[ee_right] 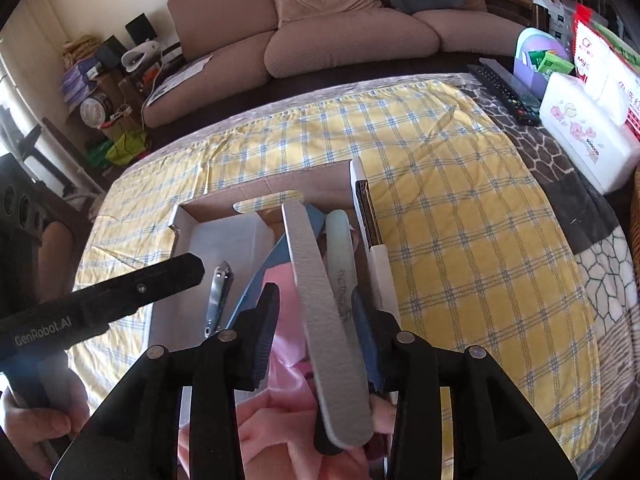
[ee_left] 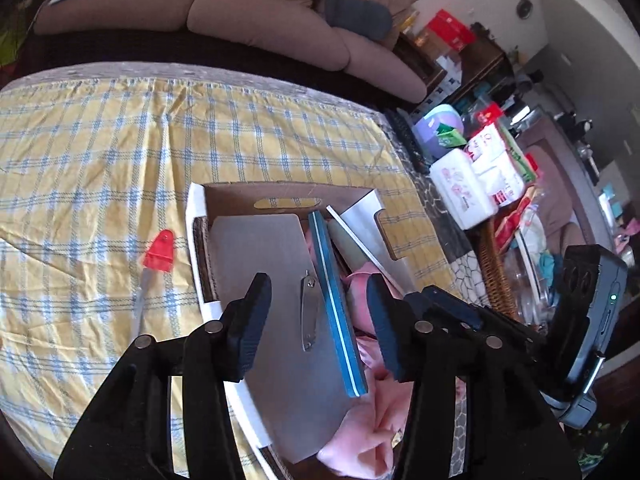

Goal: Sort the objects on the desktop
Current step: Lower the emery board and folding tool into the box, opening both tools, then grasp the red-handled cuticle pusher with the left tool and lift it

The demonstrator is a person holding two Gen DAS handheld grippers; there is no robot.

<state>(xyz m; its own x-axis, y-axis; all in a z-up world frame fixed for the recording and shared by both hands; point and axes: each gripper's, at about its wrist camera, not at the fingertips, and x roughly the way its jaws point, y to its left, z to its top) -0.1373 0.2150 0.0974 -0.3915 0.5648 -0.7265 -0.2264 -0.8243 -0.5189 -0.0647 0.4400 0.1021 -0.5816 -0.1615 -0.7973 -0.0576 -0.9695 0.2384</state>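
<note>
A cardboard box (ee_left: 288,194) sits on the yellow checked cloth. It holds a grey board, a metal nail clipper (ee_left: 309,312), a blue nail file (ee_left: 338,308) and pink cloth (ee_left: 368,412). My left gripper (ee_left: 320,320) is open above the box, holding nothing. A red-handled tool (ee_left: 154,268) lies on the cloth left of the box. In the right wrist view my right gripper (ee_right: 320,340) is open over the box (ee_right: 312,178); a grey nail file (ee_right: 324,320) leans against its right finger, beside a pale green file (ee_right: 340,248). The clipper (ee_right: 218,296) lies left.
A sofa (ee_right: 340,28) stands beyond the table. A remote (ee_right: 504,92), a tissue pack (ee_right: 584,136) and packets crowd the table's right end. A wicker basket (ee_left: 496,272) stands right of the box. The left gripper's body (ee_right: 100,308) crosses the right wrist view.
</note>
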